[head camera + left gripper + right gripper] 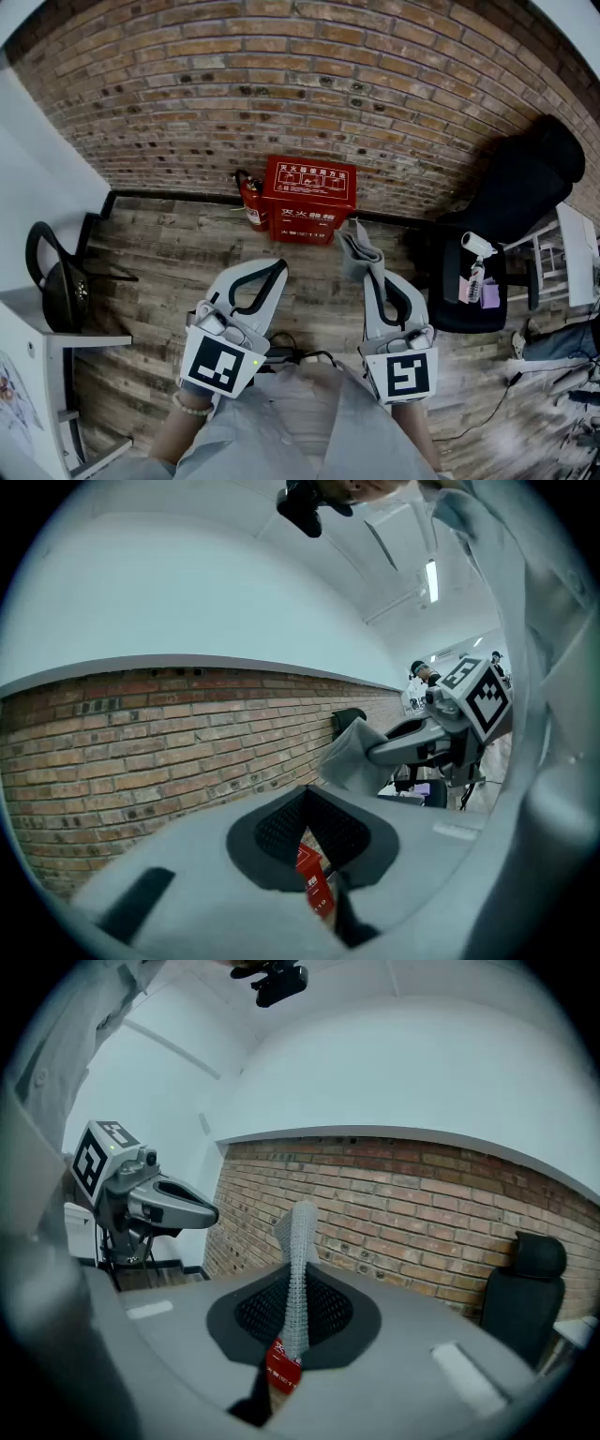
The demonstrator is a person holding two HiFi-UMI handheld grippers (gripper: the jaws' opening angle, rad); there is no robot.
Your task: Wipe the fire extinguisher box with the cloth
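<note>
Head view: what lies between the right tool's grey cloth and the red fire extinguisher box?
Only bare wooden plank floor, per the head view; the grey mesh cloth in the right tool hangs short of the red fire extinguisher box.

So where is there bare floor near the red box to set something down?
The wood floor is bare in front of the red box and leftward to the black chair. Crowded: the extinguisher hugs the box's left, the office chair fills the right, and cables lie nearest the person.
</note>
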